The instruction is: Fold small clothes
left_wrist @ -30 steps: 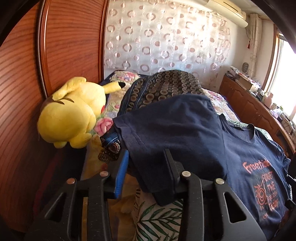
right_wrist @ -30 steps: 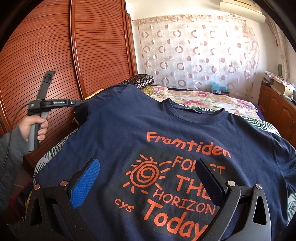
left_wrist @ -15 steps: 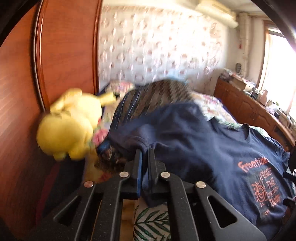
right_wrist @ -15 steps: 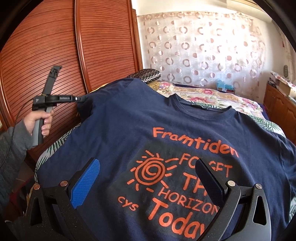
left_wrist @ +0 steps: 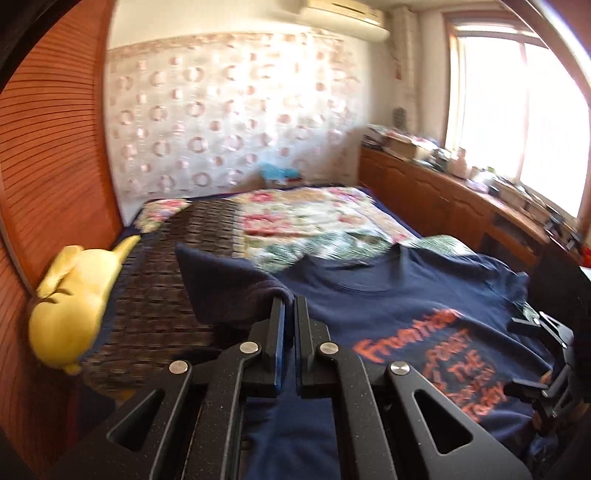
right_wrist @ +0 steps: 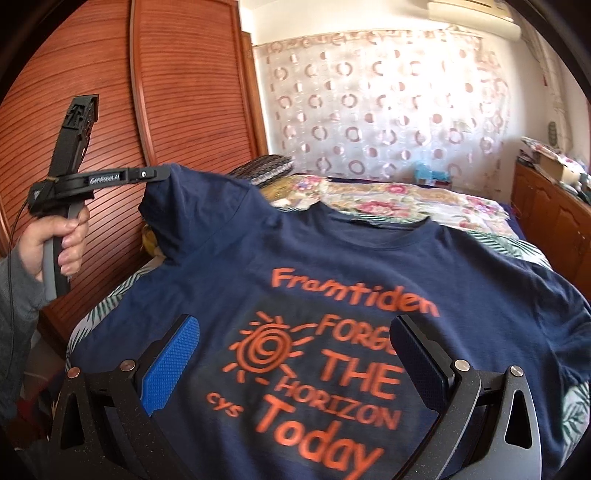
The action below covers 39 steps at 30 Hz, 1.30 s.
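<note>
Sleeve point(right_wrist: 173, 206) was clamped in the closed left gripper point(left_wrist: 289, 306) and raised, probably for folding across the shirt point(right_wrist: 332, 280). Right gripper point(right_wrist: 295, 365) hovered wide open, empty, above the print.

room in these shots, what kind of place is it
Most likely a home bedroom: a bed with a floral bedspread, a yellow plush toy beside the wooden wardrobe doors, and an air conditioner high on the wall.
</note>
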{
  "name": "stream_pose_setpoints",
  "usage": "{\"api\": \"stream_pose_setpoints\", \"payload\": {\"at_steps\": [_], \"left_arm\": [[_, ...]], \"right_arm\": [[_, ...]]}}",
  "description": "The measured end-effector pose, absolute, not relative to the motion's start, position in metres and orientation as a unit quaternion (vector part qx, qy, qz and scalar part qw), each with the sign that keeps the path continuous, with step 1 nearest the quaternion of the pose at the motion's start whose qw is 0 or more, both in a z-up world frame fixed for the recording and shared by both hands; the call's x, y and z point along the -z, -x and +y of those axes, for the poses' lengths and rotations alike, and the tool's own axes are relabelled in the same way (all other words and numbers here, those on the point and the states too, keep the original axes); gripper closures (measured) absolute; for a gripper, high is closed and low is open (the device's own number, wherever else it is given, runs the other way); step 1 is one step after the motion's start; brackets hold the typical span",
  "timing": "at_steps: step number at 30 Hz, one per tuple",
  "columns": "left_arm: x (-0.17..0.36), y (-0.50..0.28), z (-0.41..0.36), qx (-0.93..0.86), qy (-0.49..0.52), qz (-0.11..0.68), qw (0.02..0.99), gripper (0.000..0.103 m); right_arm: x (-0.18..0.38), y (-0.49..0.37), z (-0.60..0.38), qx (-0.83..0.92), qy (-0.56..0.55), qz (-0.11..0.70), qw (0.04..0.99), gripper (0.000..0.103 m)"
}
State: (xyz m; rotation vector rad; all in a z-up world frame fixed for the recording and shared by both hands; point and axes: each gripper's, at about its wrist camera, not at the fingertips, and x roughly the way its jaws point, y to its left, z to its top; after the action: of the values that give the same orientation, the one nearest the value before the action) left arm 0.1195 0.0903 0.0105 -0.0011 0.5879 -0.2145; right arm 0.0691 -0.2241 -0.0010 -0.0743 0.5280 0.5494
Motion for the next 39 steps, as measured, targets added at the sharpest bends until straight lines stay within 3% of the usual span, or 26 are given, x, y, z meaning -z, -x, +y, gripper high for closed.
{"api": "stream_pose_setpoints", "payload": {"at_steps": [6, 15, 21, 22, 26, 38, 39], "left_arm": [[0.008, -0.116, 0.05, 0.139, -0.019, 0.313, 0.939, 0.098], [0.008, -0.098, 0.064, 0.131, -0.009, 0.307, 0.943, 0.062], [0.012, -0.085, 0.077, 0.105, -0.007, 0.302, 0.947, 0.06], [0.014, -0.084, 0.08, 0.103, -0.004, 0.304, 0.947, 0.056], [0.024, -0.077, 0.087, 0.094, -0.002, 0.306, 0.947, 0.024], [0.059, -0.071, 0.111, 0.053, 0.019, 0.344, 0.937, 0.024], [0.063, -0.071, 0.113, 0.049, 0.021, 0.351, 0.935, 0.024]], "right_arm": [[0.007, -0.069, -0.233, -0.249, 0.024, 0.261, 0.932, 0.0], [0.006, -0.077, -0.223, -0.245, 0.02, 0.27, 0.931, 0.0], [0.002, -0.089, -0.214, -0.259, 0.037, 0.276, 0.925, 0.003], [-0.001, -0.096, -0.217, -0.263, 0.04, 0.276, 0.924, 0.006], [-0.014, -0.114, -0.206, -0.286, 0.053, 0.277, 0.916, 0.013], [0.0, -0.196, -0.134, -0.337, 0.082, 0.32, 0.882, 0.027], [0.007, -0.205, -0.126, -0.338, 0.084, 0.328, 0.878, 0.031]]}}
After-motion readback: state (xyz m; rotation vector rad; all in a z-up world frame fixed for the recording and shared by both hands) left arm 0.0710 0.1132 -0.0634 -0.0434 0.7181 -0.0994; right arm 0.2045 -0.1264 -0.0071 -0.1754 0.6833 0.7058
